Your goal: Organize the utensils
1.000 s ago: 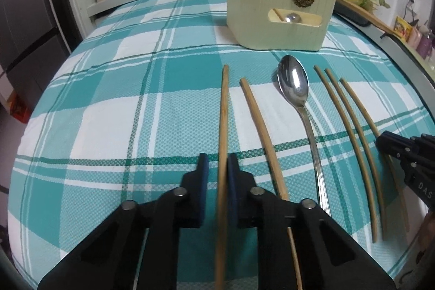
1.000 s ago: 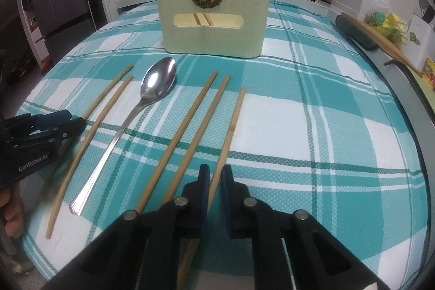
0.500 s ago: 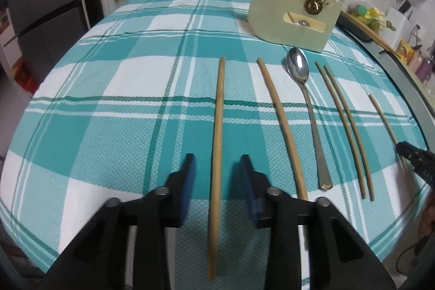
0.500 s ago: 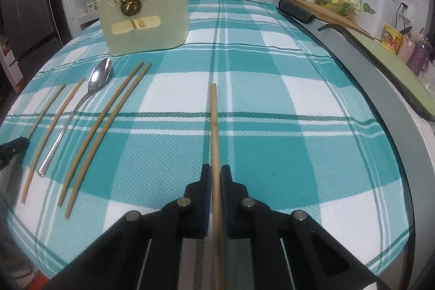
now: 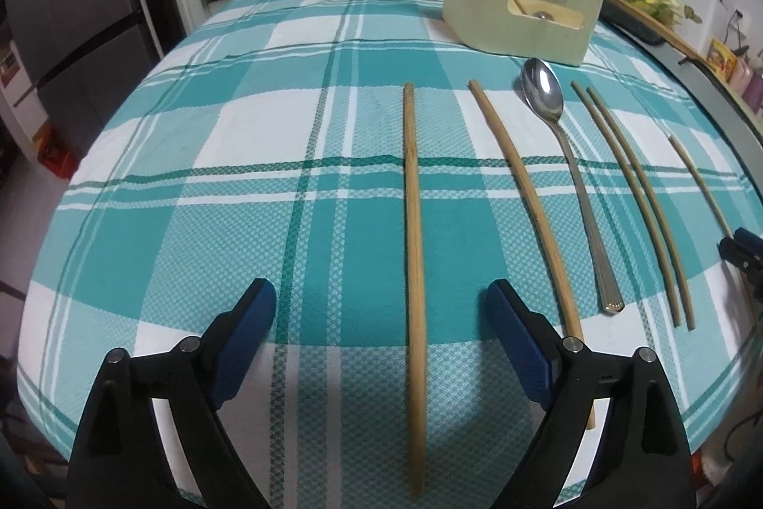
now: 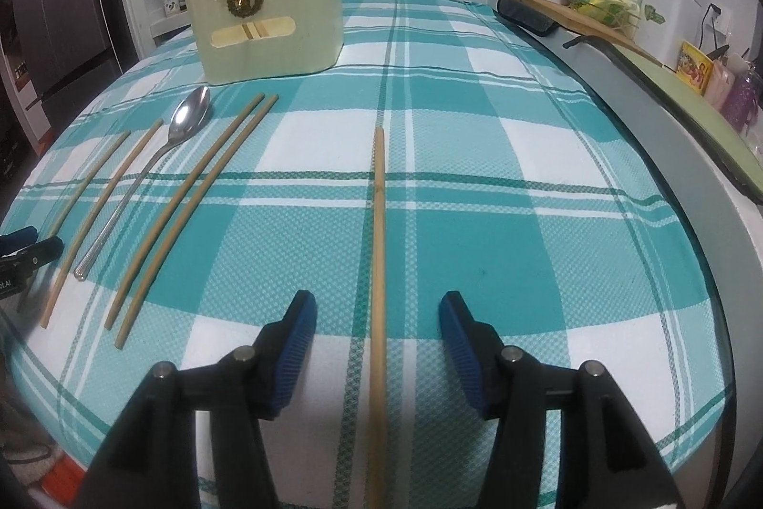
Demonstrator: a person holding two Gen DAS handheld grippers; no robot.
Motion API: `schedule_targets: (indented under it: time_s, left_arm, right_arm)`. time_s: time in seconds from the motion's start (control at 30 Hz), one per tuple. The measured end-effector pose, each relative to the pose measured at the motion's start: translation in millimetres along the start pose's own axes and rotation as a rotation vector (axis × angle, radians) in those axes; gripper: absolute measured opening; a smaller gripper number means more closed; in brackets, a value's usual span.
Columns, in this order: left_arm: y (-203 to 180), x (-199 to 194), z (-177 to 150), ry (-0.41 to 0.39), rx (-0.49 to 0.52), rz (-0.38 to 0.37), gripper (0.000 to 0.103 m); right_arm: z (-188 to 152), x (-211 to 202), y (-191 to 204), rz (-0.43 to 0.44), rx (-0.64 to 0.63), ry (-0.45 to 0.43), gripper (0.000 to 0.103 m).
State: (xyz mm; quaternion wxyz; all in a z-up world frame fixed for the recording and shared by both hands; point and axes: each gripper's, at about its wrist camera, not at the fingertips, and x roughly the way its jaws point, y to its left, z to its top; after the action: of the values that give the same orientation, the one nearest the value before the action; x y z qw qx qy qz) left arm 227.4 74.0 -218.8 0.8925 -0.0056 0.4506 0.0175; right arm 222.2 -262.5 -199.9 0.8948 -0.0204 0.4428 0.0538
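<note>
Chopsticks (image 5: 413, 223), slender tan bamboo, flat on teal plaid cloth (image 5: 238, 156) between each gaping, empty tool — left (image 5: 384, 308), right (image 6: 377, 320).

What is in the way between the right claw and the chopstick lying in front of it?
Nothing visible. The right claw is open, and the chopstick lies flat on the checked cloth, running between its fingers without touching either. The pair of chopsticks and the spoon lie well off to the left.
</note>
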Motion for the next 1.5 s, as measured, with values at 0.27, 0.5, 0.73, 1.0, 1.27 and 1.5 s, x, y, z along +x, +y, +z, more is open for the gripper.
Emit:
schedule_targets:
  time_s: [0.27,0.5,0.73,1.0,1.27,1.5]
  left_arm:
    - [2.2,2.5,-1.8,0.005,0.005,-0.002,0.102]
    - [1.9,1.9,-3.8,-0.014,0.007,-0.002,0.102]
    - [1.8,1.2,-4.5,-0.024,0.005,-0.004,0.102]
    - [3.2,0.7,-5.0,-0.023,0.003,-0.013,0.102]
    - [9.3,-11.4,29.4,-0.028,0.065,-0.045,0.101]
    - [17.6,20.6,77.6,0.072,0.062,-0.162,0.093]
  right_arm:
    - [-2.8,0.3,1.1,0.001,-0.005,-0.027,0.060]
    - [-2.4,0.8,2.6,-0.007,-0.002,-0.029,0.061]
    - [-0.3,1.2,2.5,-0.009,0.001,-0.011,0.061]
    - [1.4,2.7,3.2,-0.012,0.005,0.007,0.061]
    - [11.1,6.4,0.2,0.028,-0.032,0.076,0.062]
    - [41.2,17.6,-12.5,0.181,-0.020,0.174,0.055]
